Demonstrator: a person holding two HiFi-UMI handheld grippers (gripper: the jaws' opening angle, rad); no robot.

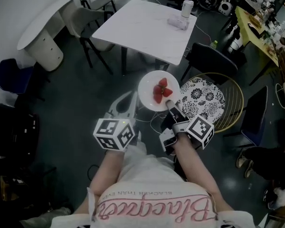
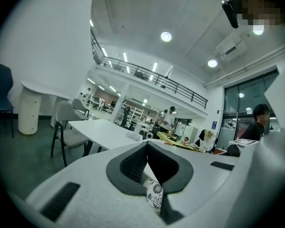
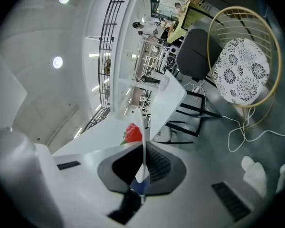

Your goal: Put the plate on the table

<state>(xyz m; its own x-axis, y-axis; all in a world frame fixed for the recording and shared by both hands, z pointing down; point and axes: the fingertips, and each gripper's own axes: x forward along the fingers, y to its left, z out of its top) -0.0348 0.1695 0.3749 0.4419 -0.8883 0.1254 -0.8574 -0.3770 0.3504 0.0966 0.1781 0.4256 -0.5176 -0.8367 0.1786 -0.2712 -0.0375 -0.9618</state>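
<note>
A white plate carrying strawberries hangs in the air over the dark floor, just short of the white table's near corner. My right gripper is shut on the plate's near rim. In the right gripper view that rim runs edge-on between the pads, with a strawberry to its left. My left gripper hovers just left of the plate, not touching it. Its jaws are shut and hold nothing. The table lies ahead of it.
A white cup and a rolled cloth sit on the table's far right. A gold wire chair with a patterned cushion stands right of the plate, a dark chair behind it. White chairs flank the table's left. Cables lie on the floor.
</note>
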